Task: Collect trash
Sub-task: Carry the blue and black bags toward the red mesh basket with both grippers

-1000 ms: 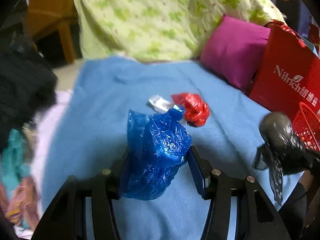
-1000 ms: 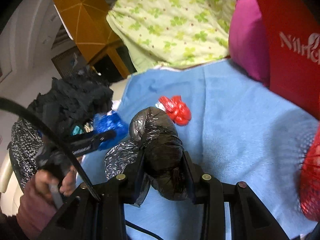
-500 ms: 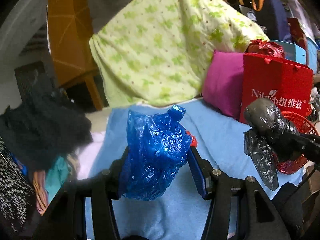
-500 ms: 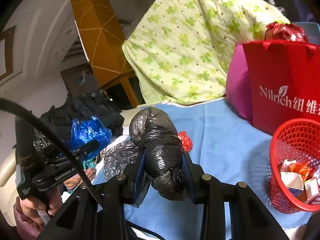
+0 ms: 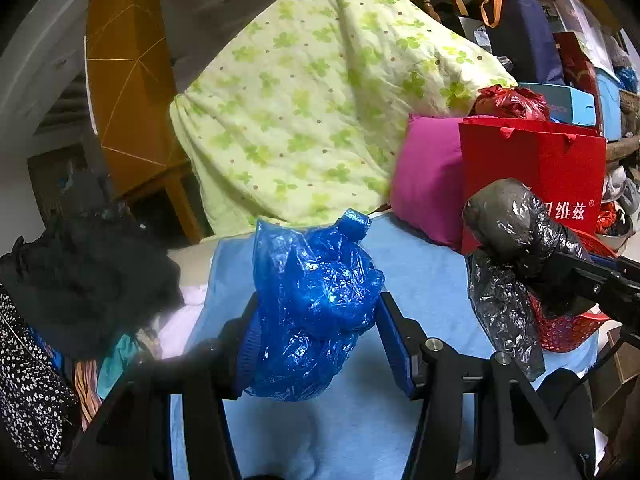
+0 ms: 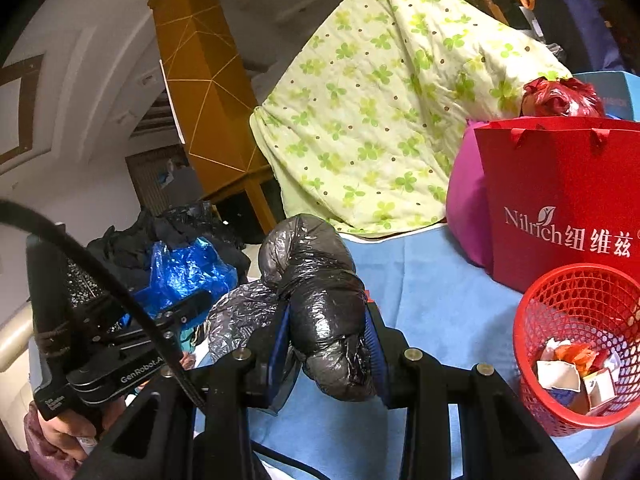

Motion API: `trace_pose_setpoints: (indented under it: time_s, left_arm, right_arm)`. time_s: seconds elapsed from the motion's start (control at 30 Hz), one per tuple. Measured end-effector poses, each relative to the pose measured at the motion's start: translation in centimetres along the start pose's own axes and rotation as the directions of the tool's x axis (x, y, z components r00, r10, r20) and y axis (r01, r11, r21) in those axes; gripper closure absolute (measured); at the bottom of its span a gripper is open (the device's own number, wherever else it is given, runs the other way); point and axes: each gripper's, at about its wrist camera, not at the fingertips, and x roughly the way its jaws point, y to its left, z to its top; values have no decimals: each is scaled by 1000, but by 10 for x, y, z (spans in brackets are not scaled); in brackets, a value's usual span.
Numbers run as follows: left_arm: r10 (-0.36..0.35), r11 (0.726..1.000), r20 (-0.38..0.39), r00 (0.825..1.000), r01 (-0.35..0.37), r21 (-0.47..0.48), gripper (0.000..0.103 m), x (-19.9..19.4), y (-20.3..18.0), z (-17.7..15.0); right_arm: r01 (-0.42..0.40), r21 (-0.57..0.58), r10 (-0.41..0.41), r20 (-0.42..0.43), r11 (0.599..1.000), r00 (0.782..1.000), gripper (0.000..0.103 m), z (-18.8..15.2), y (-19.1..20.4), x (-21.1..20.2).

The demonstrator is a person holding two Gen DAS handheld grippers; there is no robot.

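Tongs both loaded: my left gripper (image 5: 316, 320) was clamped on a crumpled blue plastic bag (image 5: 312, 304) at lower centre of its view, held clear above the blue blanket (image 5: 416, 268). My right gripper (image 6: 328, 332) pinched a wadded black plastic bag (image 6: 320, 300) at centre frame, loose grey film trailing to its left. Lower right in the right view stood a red mesh basket (image 6: 560, 292) with paper scraps inside, in front of a red paper bag (image 6: 560, 184).

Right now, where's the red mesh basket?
In the right wrist view, the red mesh basket sits at lower right on the blue blanket, just in front of the red paper bag.
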Motion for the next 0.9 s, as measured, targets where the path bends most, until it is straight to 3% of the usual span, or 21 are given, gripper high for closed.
trace_pose_setpoints:
  time_s: [0.9]
  left_arm:
    - [-24, 997, -13, 1000, 25, 72, 46, 3, -37, 9]
  right_arm:
    - [26, 45, -28, 46, 999, 999, 65, -9, -14, -39]
